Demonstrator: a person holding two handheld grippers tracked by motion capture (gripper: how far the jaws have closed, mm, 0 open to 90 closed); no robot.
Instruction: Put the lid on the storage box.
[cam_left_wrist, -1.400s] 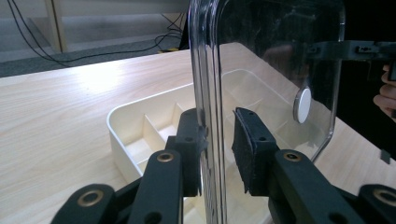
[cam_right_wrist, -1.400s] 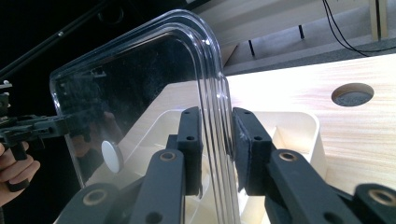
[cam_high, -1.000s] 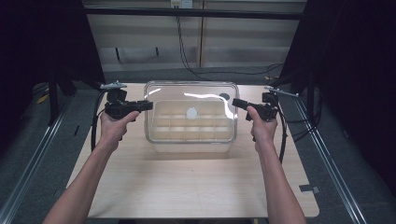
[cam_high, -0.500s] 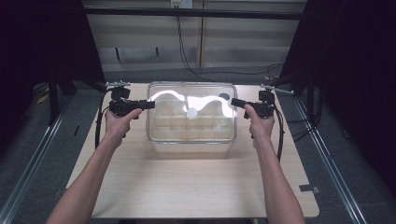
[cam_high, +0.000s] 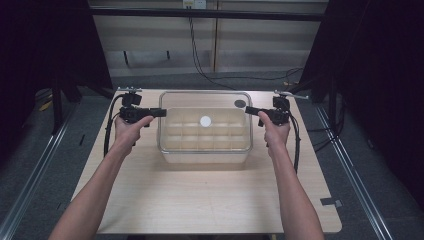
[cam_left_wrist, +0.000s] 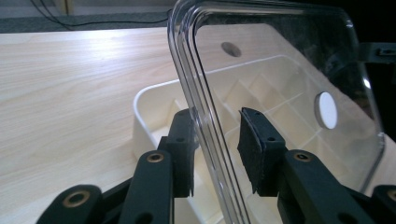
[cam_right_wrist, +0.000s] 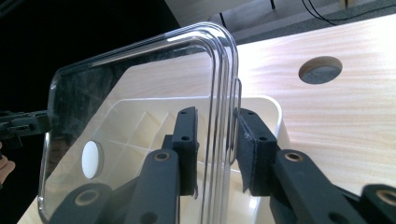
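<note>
Both grippers held the clear lid (cam_high: 205, 117) by its short ends, above the white box (cam_high: 206, 142). Left gripper (cam_high: 159, 112) sat at the lid's left edge in the high view, and the right gripper (cam_high: 250, 110) sat at the right edge, each gripped by a hand (cam_high: 129, 131) with the forearm running back toward the bottom of that view.

Seen from the left gripper view, the lid's rim (cam_left_wrist: 205, 126) passed between the two black jaws; the left pad touched the rim while a narrow gap showed at the other pad, so whether the gripper (cam_left_wrist: 215, 147) was fully pinching could not be told for sure. Seen from the right gripper view, the jaws stood close on either side of the lid's ridged edge (cam_right_wrist: 222, 116), the gripper (cam_right_wrist: 215, 147) clamped about it.

The lid was raised off the box and hung over it, with a round white spot (cam_high: 205, 120) on its middle. Under it the box stood on the wooden table (cam_high: 210, 200), divided into small compartments. A round hole (cam_high: 240, 103) in the tabletop showed behind the box on the right.
</note>
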